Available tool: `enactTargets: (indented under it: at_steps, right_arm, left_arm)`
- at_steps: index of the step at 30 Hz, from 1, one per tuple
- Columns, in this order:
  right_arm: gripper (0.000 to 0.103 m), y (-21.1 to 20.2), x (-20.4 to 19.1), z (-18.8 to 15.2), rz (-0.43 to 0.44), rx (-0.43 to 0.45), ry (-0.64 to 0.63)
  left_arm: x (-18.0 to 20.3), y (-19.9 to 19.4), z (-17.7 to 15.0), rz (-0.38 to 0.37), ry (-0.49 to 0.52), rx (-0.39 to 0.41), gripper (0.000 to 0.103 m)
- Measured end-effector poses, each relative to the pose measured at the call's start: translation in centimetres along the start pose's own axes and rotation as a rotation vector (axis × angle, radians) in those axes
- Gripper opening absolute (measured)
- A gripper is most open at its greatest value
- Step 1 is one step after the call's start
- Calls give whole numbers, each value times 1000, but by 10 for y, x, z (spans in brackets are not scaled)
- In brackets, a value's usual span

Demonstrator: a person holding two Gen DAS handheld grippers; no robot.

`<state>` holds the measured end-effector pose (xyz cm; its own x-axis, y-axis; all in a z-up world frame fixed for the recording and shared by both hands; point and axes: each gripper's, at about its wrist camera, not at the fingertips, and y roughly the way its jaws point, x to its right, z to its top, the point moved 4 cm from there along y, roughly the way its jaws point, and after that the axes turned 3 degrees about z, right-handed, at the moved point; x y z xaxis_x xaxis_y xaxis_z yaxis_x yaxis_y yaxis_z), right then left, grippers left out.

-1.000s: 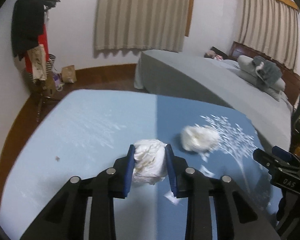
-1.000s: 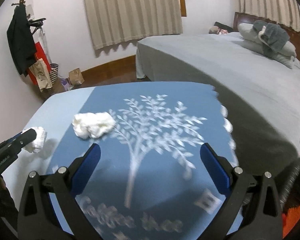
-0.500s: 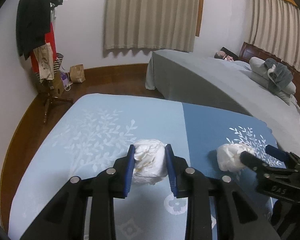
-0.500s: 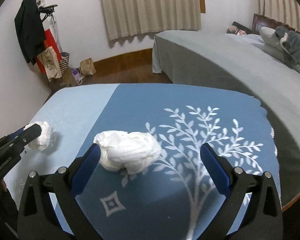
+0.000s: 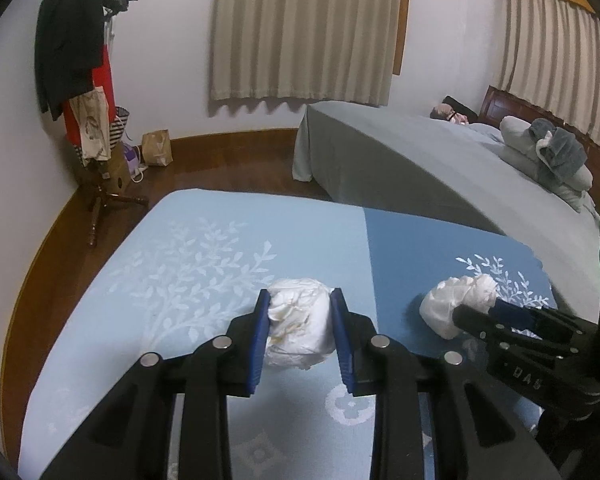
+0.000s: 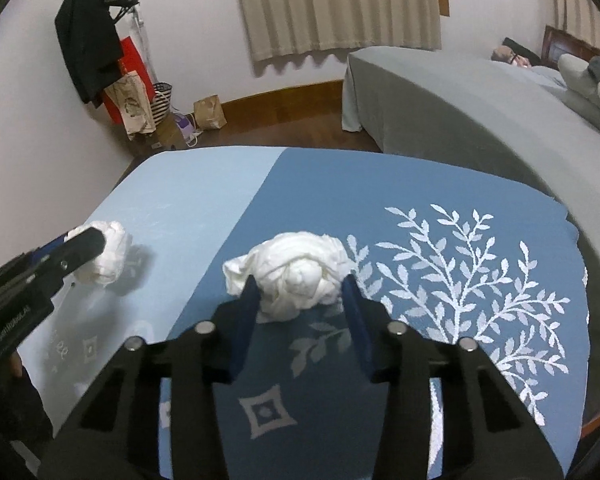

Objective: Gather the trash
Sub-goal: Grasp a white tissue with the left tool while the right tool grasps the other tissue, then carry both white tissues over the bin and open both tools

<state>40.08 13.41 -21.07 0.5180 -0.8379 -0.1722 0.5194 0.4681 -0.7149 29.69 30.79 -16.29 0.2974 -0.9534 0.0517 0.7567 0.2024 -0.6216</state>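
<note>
Through the left wrist camera I see my left gripper (image 5: 300, 320) clamped on a stained tissue wad (image 5: 298, 330), its blue pads pressed into both flanks so the soft ball bulges out ahead of them. I hold it low over the pale half of the blue bedspread (image 5: 204, 248), near that bed's near edge. Toward the right edge of the bedspread, on the darker half, my right gripper (image 5: 476, 312) has its tips against a second tissue wad (image 5: 454, 306). A grey bed (image 5: 420, 160) stands beyond, and a coat stand (image 5: 80, 80) in the room's corner.

Through the right wrist camera, the right gripper (image 6: 300, 292) has just been closing, and the second tissue wad (image 6: 296, 272) sits between the narrowed jaws with both pads meeting its sides; a loose flap sticks out left of the near pad. The wad appears to rest on the dark blue cloth, so I judge this a grip just made, not yet lifted. At the left edge of the bedspread (image 6: 440, 208), the left gripper (image 6: 80, 244) carries its own wad (image 6: 108, 252). With a wad in each gripper, both can go to the bin together, I reckon.
</note>
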Motion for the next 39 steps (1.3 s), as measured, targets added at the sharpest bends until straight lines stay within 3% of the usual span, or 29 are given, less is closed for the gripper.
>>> enactTargets:
  at_steps: [9,22,39]
  right_arm:
    - [36,-42,11,-7,21,57,25]
    - [36,-141,29,-35,5,167,69]
    - [36,-281,71,-104,-106,239,114]
  left_arm:
    - [13,-16,2,-7,5,17,30]
    - [63,-75,-8,-96,46,51,30]
    - [177,-174,-35,-276,177,78,30]
